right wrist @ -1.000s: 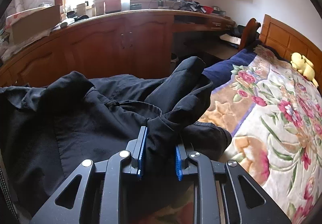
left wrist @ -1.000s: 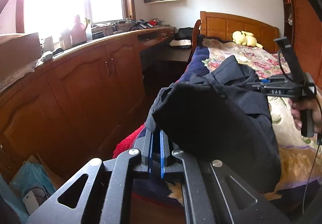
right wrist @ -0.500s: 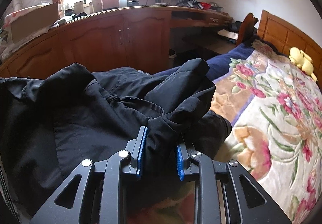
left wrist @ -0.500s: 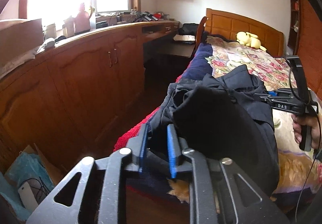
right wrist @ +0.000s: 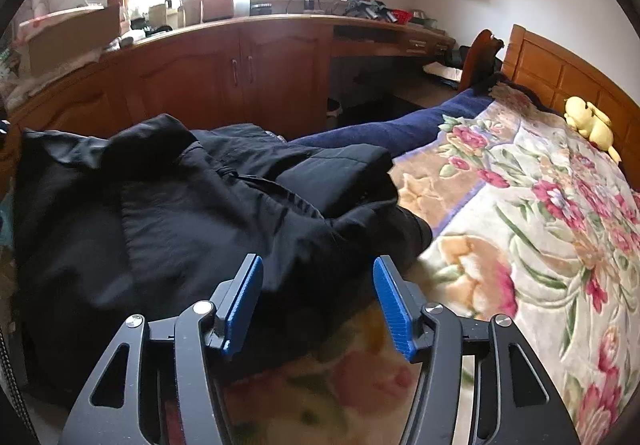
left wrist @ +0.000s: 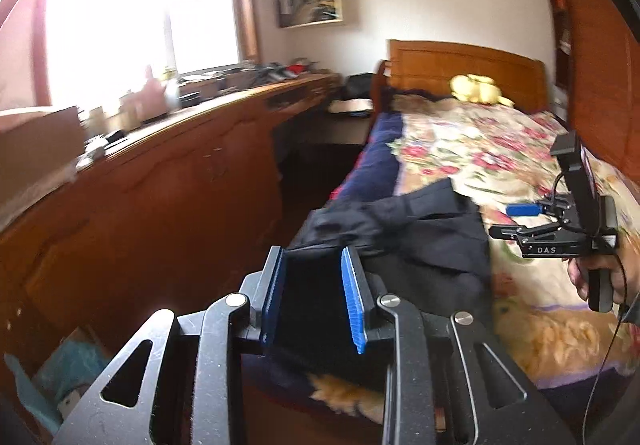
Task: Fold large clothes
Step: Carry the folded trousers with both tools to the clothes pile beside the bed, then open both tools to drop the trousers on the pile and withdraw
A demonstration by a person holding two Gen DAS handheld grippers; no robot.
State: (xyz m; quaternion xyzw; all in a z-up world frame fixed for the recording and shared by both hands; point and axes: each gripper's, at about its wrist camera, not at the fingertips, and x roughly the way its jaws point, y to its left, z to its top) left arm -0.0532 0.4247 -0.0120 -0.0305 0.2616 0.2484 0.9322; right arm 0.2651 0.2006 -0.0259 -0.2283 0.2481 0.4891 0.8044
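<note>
A black jacket (left wrist: 420,229) lies bunched on the flowered blanket (left wrist: 480,149) at the bed's near left edge. My left gripper (left wrist: 312,257) hovers over its near end. Its jaws are opening, and the dark cloth seen between the blue pads is not pinched. In the right wrist view the jacket (right wrist: 200,213) spreads left and ahead, a folded sleeve on top. My right gripper (right wrist: 317,265) is opening wide. A fold of the jacket lies loose between its pads, touching neither. The right gripper (left wrist: 508,221) also shows in the left wrist view, held by a hand (left wrist: 600,277).
A long wooden cabinet (right wrist: 240,73) with a cluttered top runs under the window, left of the bed. A wooden headboard (right wrist: 560,61) and a yellow plush toy (right wrist: 592,123) are at the far end. The flowered blanket (right wrist: 520,205) is bare to the right of the jacket.
Both grippers have let go of the jacket: the left jaws parted and rose, the right jaws sprang wide. The raised sleeve has dropped flat onto the jacket.
</note>
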